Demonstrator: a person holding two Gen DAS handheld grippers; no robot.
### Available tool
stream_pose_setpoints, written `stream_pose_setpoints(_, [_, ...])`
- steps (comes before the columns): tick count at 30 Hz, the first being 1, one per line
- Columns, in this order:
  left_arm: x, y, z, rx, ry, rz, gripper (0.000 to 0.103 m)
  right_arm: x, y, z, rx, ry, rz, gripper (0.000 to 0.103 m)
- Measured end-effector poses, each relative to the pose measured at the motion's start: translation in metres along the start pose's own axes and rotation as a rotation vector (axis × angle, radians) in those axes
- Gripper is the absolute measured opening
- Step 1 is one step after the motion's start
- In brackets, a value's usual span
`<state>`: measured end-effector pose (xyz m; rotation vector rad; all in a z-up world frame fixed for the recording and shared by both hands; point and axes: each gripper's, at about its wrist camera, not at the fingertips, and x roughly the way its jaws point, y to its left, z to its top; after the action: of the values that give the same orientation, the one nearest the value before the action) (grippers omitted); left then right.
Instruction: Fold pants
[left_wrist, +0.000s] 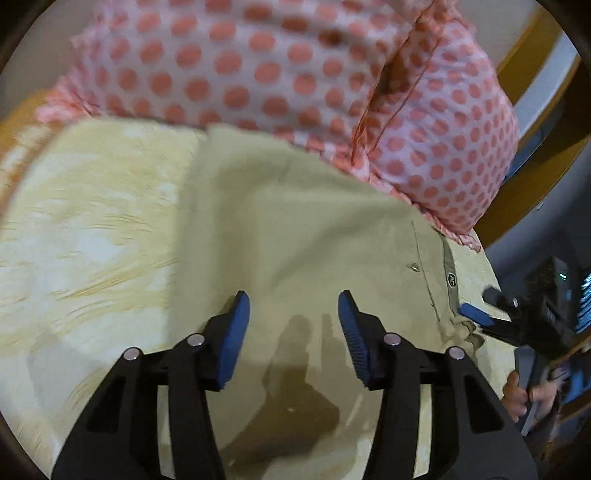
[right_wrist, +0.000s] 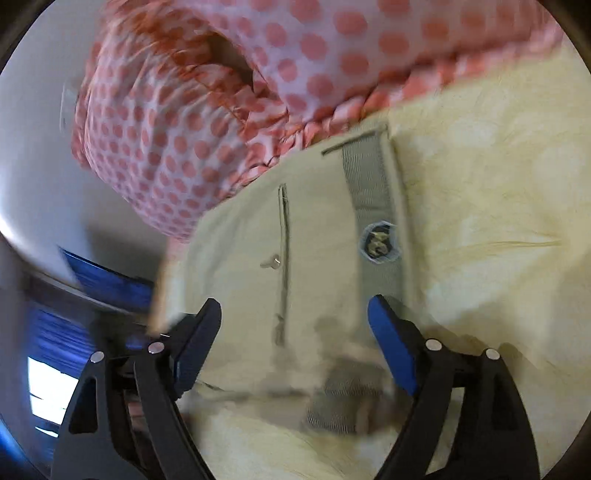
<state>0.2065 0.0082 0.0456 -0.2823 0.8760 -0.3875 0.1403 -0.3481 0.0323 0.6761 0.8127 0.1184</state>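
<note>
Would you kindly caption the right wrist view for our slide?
Open right gripper above khaki pants' waistband, beside a polka-dot pillow.

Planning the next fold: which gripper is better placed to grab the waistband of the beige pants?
Right, probably. The right gripper hangs open directly over the grey waistband of the beige fabric pants. The left gripper, also open, faces plain mid-fabric, the waistband off to its side.

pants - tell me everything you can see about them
The pants are khaki woven cloth, lying flat on a pale yellow bedspread. The grey waistband carries a round patch; beside it runs a slit pocket with a small metal stud. The far edge meets a pink polka-dot pillow. The left claw and right claw are both open above the cloth, gripping nothing.
</note>
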Motion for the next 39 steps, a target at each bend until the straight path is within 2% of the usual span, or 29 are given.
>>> stream_pose_setpoints(1, [-0.014,-0.003,-0.008,0.026,-0.031,0.021,0.069,-0.01,0.012,-0.013,-0.068,-0.036,-0.042,0.1])
stream_pose_setpoints(2, [-0.028,-0.008,-0.018,0.05,-0.06,0.055,0.075,-0.019,0.025,-0.035,-0.142,-0.066,-0.082,0.102])
stream_pose_setpoints(4, [-0.055,-0.016,-0.049,0.093,-0.119,0.142,0.095,-0.026,0.044,-0.073,-0.237,-0.093,-0.146,0.102])
stream_pose_setpoints(6, [-0.07,-0.032,-0.084,0.141,-0.165,0.212,0.098,-0.022,0.057,-0.103,-0.286,-0.111,-0.256,0.102])
stream_pose_setpoints(8, [-0.077,-0.037,-0.113,0.176,-0.177,0.268,0.101,-0.016,0.068,-0.131,-0.339,-0.138,-0.331,0.102])
stream_pose_setpoints(9, [-0.076,-0.041,-0.131,0.188,-0.175,0.306,0.101,-0.013,0.072,-0.142,-0.364,-0.156,-0.344,0.102])
stream_pose_setpoints(11, [-0.071,-0.043,-0.15,0.199,-0.169,0.322,0.101,-0.011,0.074,-0.159,-0.392,-0.177,-0.368,0.102])
stream_pose_setpoints(15, [-0.056,-0.04,-0.165,0.198,-0.146,0.362,0.101,-0.001,0.083,-0.174,-0.431,-0.191,-0.41,0.102])
stream_pose_setpoints(20, [-0.055,-0.038,-0.173,0.211,-0.154,0.387,0.101,-0.003,0.083,-0.19,-0.427,-0.21,-0.43,0.102])
stream_pose_setpoints(27, [-0.058,-0.038,-0.181,0.203,-0.193,0.404,0.101,-0.009,0.081,-0.209,-0.413,-0.308,-0.442,0.102])
stream_pose_setpoints(39, [-0.059,-0.037,-0.182,0.198,-0.211,0.412,0.101,-0.009,0.081,-0.209,-0.415,-0.317,-0.442,0.102])
